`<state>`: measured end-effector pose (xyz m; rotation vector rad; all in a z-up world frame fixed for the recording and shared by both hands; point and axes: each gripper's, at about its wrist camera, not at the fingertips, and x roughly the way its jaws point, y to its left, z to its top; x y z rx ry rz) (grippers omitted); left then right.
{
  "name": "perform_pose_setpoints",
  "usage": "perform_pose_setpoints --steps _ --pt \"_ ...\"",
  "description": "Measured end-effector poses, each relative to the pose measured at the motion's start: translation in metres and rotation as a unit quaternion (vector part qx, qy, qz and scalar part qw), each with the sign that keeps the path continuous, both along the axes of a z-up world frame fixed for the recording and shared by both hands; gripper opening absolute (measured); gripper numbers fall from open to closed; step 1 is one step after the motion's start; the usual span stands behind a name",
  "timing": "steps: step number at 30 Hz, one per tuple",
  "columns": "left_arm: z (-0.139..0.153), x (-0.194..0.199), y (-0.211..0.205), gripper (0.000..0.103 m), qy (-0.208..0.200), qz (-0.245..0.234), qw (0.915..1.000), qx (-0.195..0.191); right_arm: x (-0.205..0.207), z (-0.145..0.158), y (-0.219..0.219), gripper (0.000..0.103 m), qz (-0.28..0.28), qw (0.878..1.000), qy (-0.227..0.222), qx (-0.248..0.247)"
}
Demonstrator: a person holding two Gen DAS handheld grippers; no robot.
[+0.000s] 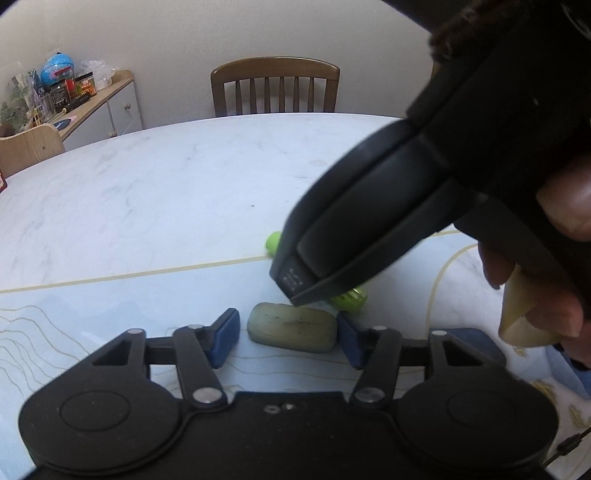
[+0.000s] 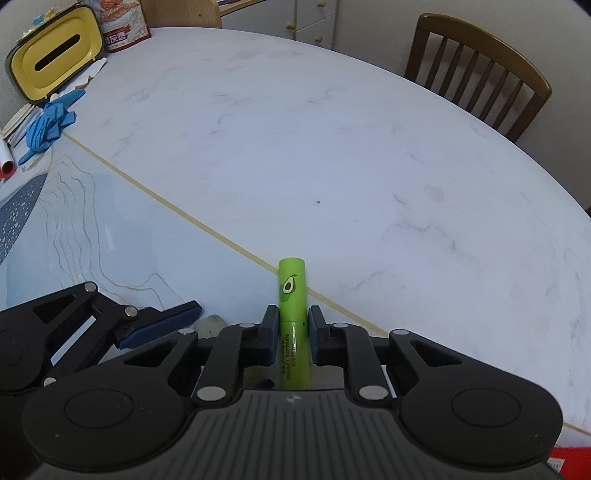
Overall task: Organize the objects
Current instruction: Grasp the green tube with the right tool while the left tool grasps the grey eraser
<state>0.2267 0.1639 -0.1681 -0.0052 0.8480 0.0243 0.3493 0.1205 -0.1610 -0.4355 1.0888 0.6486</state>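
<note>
A pale olive soap-like bar lies on the blue mat. My left gripper is open around it, with one blue pad a little off its left end and the other at its right end. My right gripper is shut on a green lip balm tube with an avocado picture, which points forward just above the mat's gold edge. In the left wrist view the right gripper's black housing, held by a hand, hangs over the bar and hides most of the tube.
The white marble table has a blue mat on its near part. A yellow tissue box, blue gloves and a red tin sit at the far left. A wooden chair stands behind.
</note>
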Motion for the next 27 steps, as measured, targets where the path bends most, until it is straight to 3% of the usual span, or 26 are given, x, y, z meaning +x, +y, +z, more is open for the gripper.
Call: perform_pose_setpoints --steps 20,27 --pt "0.022 -0.030 -0.009 0.050 0.020 -0.002 0.9991 -0.037 -0.032 0.017 -0.065 0.016 -0.081 0.996 0.034 0.025" --pt "0.039 -0.014 -0.003 0.050 0.023 -0.006 0.9986 -0.047 -0.054 0.036 -0.098 0.016 -0.101 0.993 0.041 0.044"
